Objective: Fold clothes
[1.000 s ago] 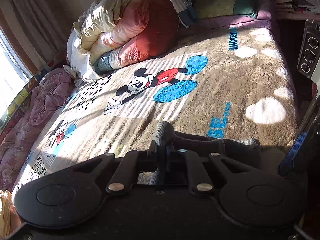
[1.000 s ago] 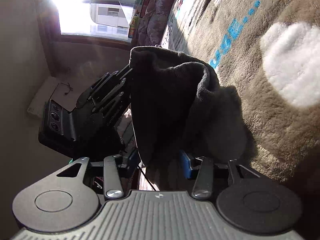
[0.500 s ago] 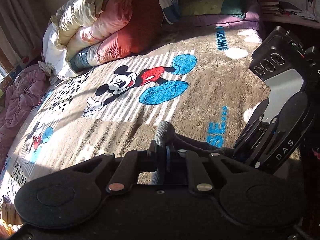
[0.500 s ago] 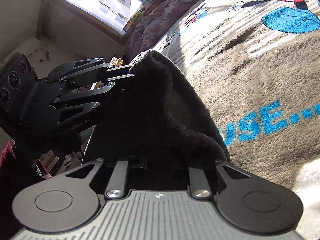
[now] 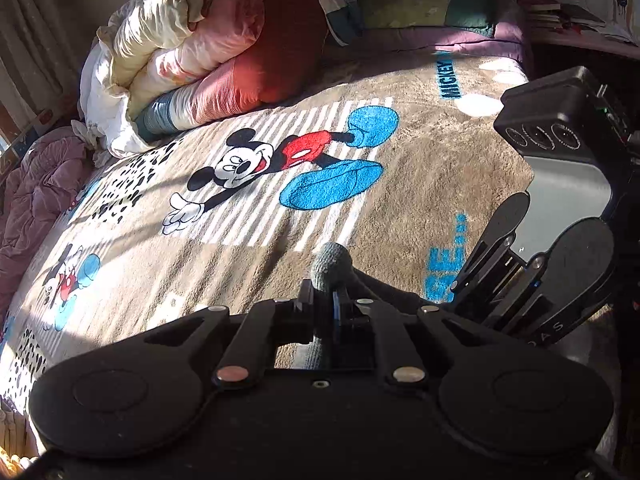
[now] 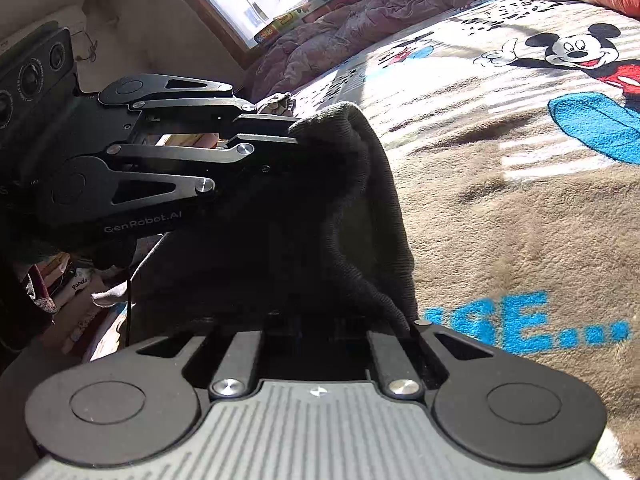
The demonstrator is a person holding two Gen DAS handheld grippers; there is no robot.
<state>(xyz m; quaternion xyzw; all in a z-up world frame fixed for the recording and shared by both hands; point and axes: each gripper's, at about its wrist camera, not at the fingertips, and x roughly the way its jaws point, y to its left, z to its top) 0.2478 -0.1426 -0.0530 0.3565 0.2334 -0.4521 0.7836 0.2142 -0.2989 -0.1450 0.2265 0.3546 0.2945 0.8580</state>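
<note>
Both grippers have swung over the bed's near edge. Left view: left gripper [image 5: 325, 304] clamped on the dark garment [image 5: 331, 267]. Right view: right gripper [image 6: 320, 326] buried in cloth, grip unclear; garment hangs between. Next, probably spread it flat on the blanket [image 6: 520, 208].

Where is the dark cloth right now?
The dark cloth hangs between the two grippers at the near edge of the Mickey blanket, pinched by the left gripper and running into the right gripper's fingers.
</note>
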